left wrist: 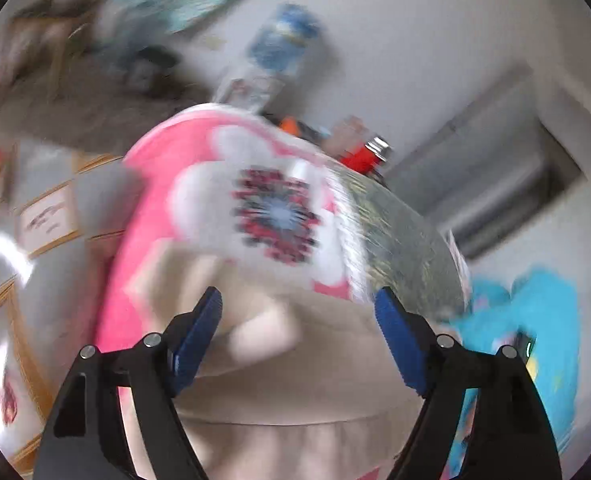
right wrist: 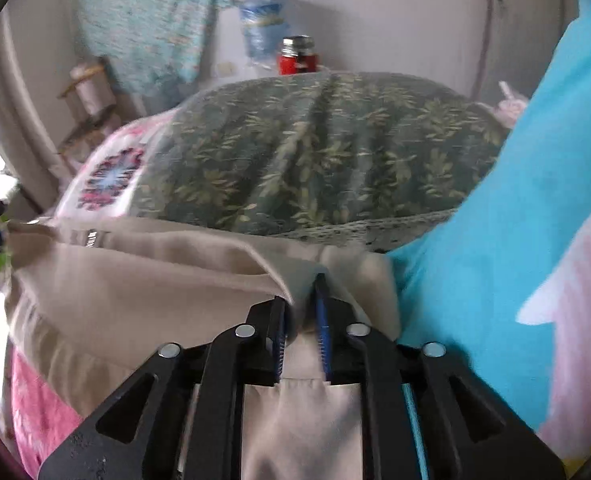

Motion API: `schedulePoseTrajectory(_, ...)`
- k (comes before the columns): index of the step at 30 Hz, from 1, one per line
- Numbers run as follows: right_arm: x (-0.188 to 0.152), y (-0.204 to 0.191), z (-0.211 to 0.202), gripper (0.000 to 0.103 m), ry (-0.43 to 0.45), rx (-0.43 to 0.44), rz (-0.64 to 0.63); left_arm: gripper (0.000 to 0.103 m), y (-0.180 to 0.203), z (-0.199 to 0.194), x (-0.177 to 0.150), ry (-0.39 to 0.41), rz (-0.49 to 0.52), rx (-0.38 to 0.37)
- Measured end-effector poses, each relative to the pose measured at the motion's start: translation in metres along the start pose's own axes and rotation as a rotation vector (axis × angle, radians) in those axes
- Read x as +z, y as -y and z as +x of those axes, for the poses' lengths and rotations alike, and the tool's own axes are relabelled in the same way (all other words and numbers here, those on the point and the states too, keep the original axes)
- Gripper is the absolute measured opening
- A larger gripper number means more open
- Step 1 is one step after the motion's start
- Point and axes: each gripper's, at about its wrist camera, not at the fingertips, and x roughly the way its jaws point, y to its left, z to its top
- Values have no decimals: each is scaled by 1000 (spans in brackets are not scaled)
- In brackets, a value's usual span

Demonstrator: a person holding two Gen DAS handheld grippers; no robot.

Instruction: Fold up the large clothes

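1. My right tool (right wrist: pixel 301 316) pinches a raised fold of the beige garment (right wrist: pixel 135 280).
2. My left tool (left wrist: pixel 297 336) is spread above the same garment.
3. The garment lies before a green leaf-print pillow (right wrist: pixel 315 152), beside a turquoise cloth (right wrist: pixel 495 240).

Both wrist views closely overlook the beige garment (right wrist: pixel 135 280).

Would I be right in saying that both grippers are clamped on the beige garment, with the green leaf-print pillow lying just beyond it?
Not quite: only the right gripper is clamped on the beige garment. The left wrist view shows the left gripper wide open above the fabric, gripping nothing. The green leaf-print pillow does lie just beyond it.
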Motion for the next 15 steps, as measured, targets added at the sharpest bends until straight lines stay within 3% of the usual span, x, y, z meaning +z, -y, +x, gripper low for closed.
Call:
schedulePoseTrajectory(1,0,-1,-1,44,-4,35,-16,76,-3,-3,-1,10,47,55)
schedulePoseTrajectory(2,0,-4,-3,52,-1,63,-30,76,-1,-6,-4,18,102,108)
schedulePoseTrajectory(3,1,-7,-3,53,-4,61,-44,76,3,-9,-8,24,190,160)
schedulePoseTrajectory(7,3,-14,-3,53,-1,46,-88,75,28,-8,-26,32,438,222)
schedulePoseTrajectory(9,5,-11,4,11,-16,36,-68,75,38,12,-27,23,514,320)
schedulePoseTrajectory(10,7,-5,6,4,-16,34,-40,71,37,20,-26,25,525,357)
schedulePoseTrajectory(12,8,-5,-3,4,63,-8,-28,35,36,37,-26,2,491,377)
schedulePoseTrajectory(13,7,-9,-13,4,110,-37,-50,9,31,38,-24,-6,462,369)
schedulePoseTrajectory(15,8,-14,-40,4,211,-61,-64,9,32,21,-26,83,427,361)
